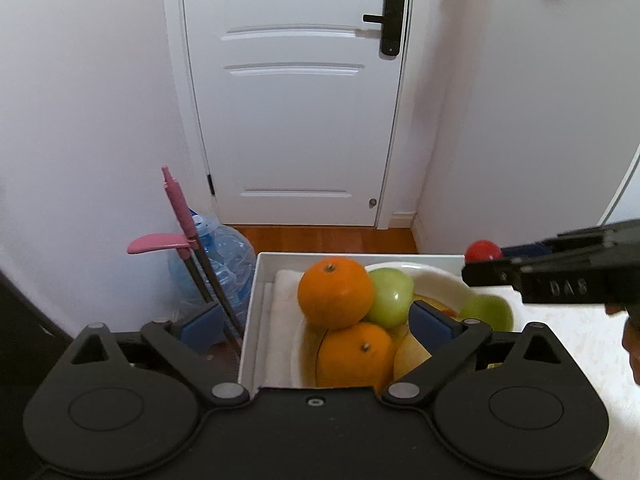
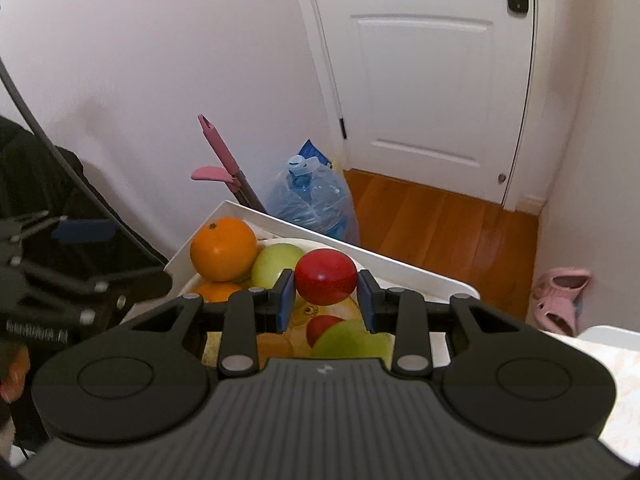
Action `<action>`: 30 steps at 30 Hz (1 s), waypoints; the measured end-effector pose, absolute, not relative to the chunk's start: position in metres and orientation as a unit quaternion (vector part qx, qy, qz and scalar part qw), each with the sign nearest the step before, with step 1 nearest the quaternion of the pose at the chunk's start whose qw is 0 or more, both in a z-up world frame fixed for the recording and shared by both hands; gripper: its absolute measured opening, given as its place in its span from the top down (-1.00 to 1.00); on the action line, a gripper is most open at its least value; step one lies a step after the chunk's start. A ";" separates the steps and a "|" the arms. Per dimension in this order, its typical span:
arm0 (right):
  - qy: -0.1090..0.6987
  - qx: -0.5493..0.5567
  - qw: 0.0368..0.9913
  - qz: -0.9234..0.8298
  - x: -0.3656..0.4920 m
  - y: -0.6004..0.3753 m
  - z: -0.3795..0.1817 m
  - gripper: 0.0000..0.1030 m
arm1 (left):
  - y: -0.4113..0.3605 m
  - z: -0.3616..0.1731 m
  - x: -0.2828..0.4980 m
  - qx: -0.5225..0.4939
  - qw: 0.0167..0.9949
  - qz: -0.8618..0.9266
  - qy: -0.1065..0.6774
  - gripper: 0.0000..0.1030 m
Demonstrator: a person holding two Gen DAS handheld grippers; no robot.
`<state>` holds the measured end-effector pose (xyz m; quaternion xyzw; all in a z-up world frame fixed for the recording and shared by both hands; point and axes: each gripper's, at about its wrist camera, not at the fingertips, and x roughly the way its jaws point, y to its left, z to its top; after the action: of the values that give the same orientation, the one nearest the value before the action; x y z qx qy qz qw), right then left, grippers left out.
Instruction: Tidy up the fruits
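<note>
The left gripper [image 1: 320,324] hangs with its jaws spread wide and nothing gripped; its blue pads [image 1: 430,322] stand either side of the fruit pile, clear of it; directly ahead of them sits the top orange [image 1: 335,293], perched on a second orange [image 1: 356,354] and leaning against a green apple [image 1: 390,298], all in the white bowl [image 1: 440,276]; the bowl rests inside a white tray [image 1: 250,312], whose near-left wall runs between the fingers. Off to the right of that tool the right gripper [image 1: 480,262] reaches in from the edge of the left wrist view, a red fruit [image 1: 483,251] just peeking over its fingertip.

Switch to the right wrist view and the grasp is plain: the right gripper [image 2: 326,294] is clamped on the red apple [image 2: 326,277], blue pads [image 2: 285,300] pressing both flanks, held above the bowl [image 2: 192,284]; below it lie another green apple [image 2: 352,342] and a reddish fruit half hidden, which the left camera barely shows. To its left the orange [image 2: 223,249] tops the pile, and further left the open left gripper [image 2: 80,230] looms, blurred. Only this view catches the pink slippers [image 2: 560,300] on the floor to the right; both show the water jug [image 2: 312,204] and pink-handled mop [image 2: 218,148] beyond the tray.
</note>
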<state>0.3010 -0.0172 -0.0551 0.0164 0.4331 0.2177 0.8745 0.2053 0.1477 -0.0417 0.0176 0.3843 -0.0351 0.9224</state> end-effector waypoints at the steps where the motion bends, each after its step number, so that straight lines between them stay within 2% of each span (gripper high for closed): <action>1: 0.435 0.019 0.874 0.218 0.302 -0.016 -0.056 0.05 | 0.149 -0.042 0.204 0.016 0.923 -0.035 0.384 -0.96; 3: 0.438 0.019 0.872 0.219 0.304 -0.013 -0.058 0.01 | 0.151 -0.041 0.201 0.012 0.923 -0.034 0.384 -0.96; 5: 0.436 0.015 0.871 0.225 0.302 -0.010 -0.059 -0.28 | 0.154 -0.040 0.199 0.009 0.924 -0.031 0.382 -0.96; 7: 0.426 0.018 0.878 0.217 0.298 -0.009 -0.055 -1.00 | 0.156 -0.040 0.196 0.008 0.924 -0.028 0.381 -0.96; 17: 0.413 0.042 0.891 0.183 0.271 -0.022 -0.035 -1.00 | 0.154 -0.031 0.180 -0.001 0.927 -0.037 0.373 -0.96; 30: 0.360 0.035 0.922 0.137 0.176 -0.078 0.058 -1.00 | 0.110 0.039 0.103 -0.009 0.952 -0.025 0.306 -0.98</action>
<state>0.1764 -0.0777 0.0575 0.0348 0.3596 0.1367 0.9224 0.1027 0.1104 0.0388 -0.0094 0.3058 -0.0255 0.9517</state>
